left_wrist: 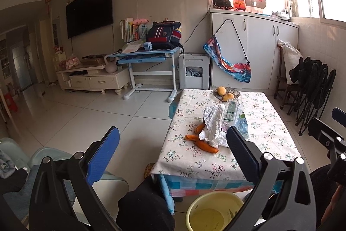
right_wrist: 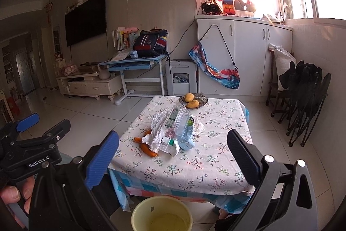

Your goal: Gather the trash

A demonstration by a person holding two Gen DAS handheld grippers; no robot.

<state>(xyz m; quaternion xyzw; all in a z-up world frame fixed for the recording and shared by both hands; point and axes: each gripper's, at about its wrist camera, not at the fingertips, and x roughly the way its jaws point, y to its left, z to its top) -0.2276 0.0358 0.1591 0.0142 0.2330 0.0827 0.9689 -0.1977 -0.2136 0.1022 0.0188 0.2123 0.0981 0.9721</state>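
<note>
The left gripper [left_wrist: 173, 151] hangs with its fingers [left_wrist: 103, 153] spread wide and nothing between them. The right gripper [right_wrist: 173, 155] is likewise opened wide and empty — neither touches anything on the table [right_wrist: 194, 168].

The trash lies in one heap near the middle of the flowered tablecloth: a crumpled white bag [right_wrist: 159, 129], a clear plastic bottle [right_wrist: 178, 120] lying on top of it, a small pale-blue carton [right_wrist: 187, 142] at the heap's near edge, and orange peel pieces [right_wrist: 147, 147] on the heap's left side, touching the bag. From the right wrist the heap sits beyond the fingertips, between the two fingers but nearer the left one. From the left wrist the same bag [left_wrist: 213, 122] and peel [left_wrist: 203, 143] lie just beside the tip of the dark right finger, well apart from the blue one.

A yellow bucket [right_wrist: 161, 214] stands on the floor at the table's near edge, below the grippers. A dish with two yellow fruits [right_wrist: 193, 100] sits at the far side of the table, apart from the heap.
</note>
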